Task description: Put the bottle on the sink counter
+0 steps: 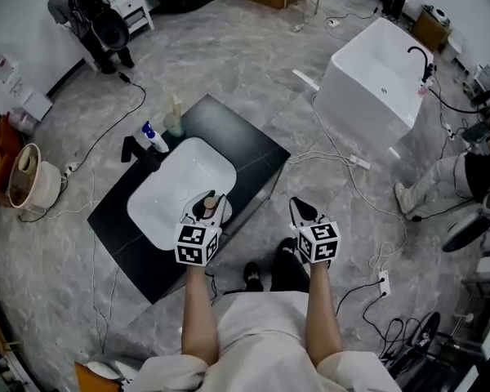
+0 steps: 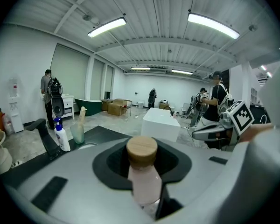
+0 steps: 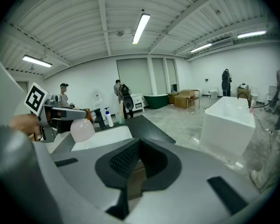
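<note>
Our left gripper (image 1: pixel 211 211) has its jaws closed part-way on a pale pink bottle (image 2: pixel 143 181) with a round wooden cap (image 2: pixel 141 149), the pads pressing its body from both sides. The cap stands above the jaws, and in the right gripper view the rounded base hangs below them, so the bottle is roughly upright. In the head view it is held in the air over the near right rim of the white sink basin (image 1: pixel 167 198) and is not resting on anything. Our right gripper (image 1: pixel 300 209) hangs just right of the left one, off the near right edge of the counter and over the floor. Its jaws stand only a narrow slit apart, with nothing between them. The basin is set into a black sink counter (image 1: pixel 249 149). At the counter's far left corner a black faucet (image 1: pixel 137 149) stands beside a white pump bottle with a blue top (image 1: pixel 154 139). Just beyond them is a translucent cup (image 1: pixel 174 123) with something pale standing in it; we cannot tell what. Near us, our dark shoes (image 1: pixel 251 276) rest on the grey marbled floor (image 1: pixel 253 64), where thin cables (image 1: pixel 106 133) trail around the counter. Further right and well apart from the counter stands a white freestanding bathtub (image 1: pixel 371 88) with a black tap (image 1: pixel 422 59) at its far end. A person in dark clothes (image 1: pixel 86 19) stands at the far left by a white cabinet (image 1: pixel 135 2).
</note>
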A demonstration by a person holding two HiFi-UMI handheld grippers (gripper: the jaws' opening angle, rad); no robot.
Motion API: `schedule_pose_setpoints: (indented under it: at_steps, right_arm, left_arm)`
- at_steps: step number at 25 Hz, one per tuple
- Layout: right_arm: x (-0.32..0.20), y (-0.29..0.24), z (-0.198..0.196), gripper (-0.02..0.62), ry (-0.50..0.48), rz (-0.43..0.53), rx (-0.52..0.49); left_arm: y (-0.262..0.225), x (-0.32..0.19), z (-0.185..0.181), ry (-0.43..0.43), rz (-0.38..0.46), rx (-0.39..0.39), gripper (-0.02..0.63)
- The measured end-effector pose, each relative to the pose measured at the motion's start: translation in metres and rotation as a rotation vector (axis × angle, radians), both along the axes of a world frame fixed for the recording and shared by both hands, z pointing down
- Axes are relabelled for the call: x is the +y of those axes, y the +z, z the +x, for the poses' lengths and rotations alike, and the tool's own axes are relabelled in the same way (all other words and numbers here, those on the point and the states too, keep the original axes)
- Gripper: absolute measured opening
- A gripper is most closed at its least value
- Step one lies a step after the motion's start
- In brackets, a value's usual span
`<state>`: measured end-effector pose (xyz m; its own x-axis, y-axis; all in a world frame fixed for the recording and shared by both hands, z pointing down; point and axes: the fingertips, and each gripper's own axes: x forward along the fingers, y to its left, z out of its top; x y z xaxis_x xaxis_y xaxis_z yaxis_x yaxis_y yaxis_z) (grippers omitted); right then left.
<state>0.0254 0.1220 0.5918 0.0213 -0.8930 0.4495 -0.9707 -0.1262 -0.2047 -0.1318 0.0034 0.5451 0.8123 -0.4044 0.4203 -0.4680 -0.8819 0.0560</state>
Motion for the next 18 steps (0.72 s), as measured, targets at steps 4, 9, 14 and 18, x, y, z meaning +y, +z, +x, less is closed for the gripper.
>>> schedule_pose_setpoints:
  at_steps: [4, 9, 14, 18]
  right_arm:
    - [-0.017, 0.003, 0.014, 0.005, -0.002, -0.004, 0.0]
    - [-0.051, -0.002, 0.031, 0.005, -0.032, 0.01, 0.004]
    - [-0.093, -0.004, 0.04, 0.005, -0.1, 0.025, 0.0]
    - [-0.126, 0.0, 0.047, 0.005, -0.153, 0.022, -0.009]
  left_arm:
    - [0.0, -0.018, 0.009, -0.008, -0.01, 0.019, 0.109]
    - [-0.001, -0.044, 0.021, -0.033, -0.001, 0.006, 0.109]
    - [-0.007, -0.072, 0.029, -0.089, 0.024, 0.006, 0.109]
    - [-0.008, -0.096, 0.035, -0.124, 0.033, -0.009, 0.109]
